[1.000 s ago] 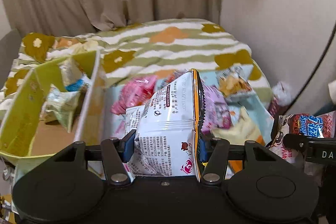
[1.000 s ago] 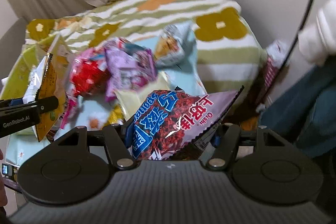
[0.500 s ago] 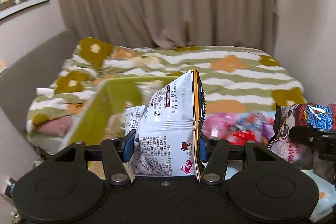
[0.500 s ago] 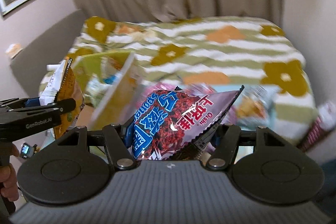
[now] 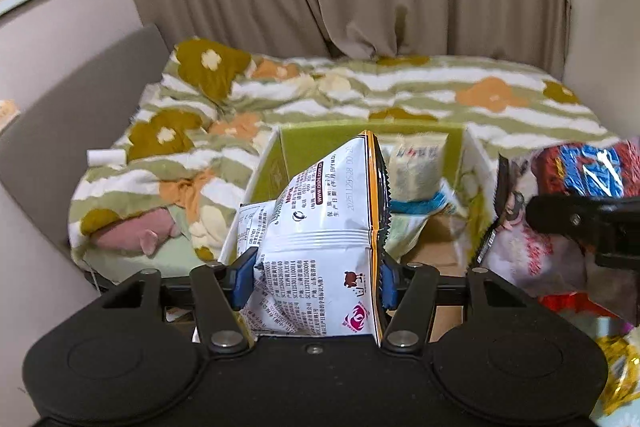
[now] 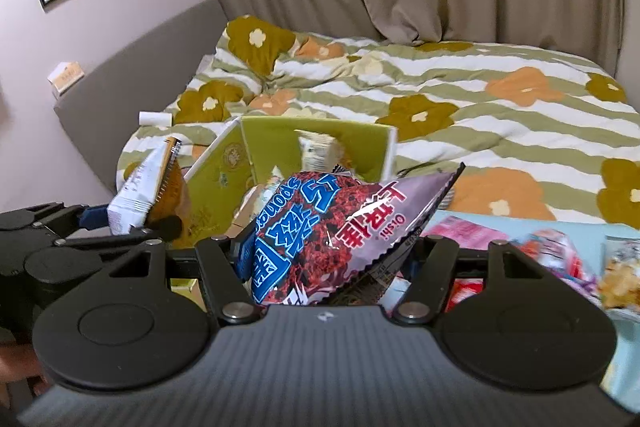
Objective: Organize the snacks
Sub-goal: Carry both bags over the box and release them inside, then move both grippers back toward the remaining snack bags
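My right fingers clamp the red "Oishi" bag, upside down; my left fingers clamp an upright white bag

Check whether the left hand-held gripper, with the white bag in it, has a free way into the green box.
Probably yes. The left hand-held gripper grips the white snack bag just before the green box, whose top is open. Packets inside leave bare floor at the near side.
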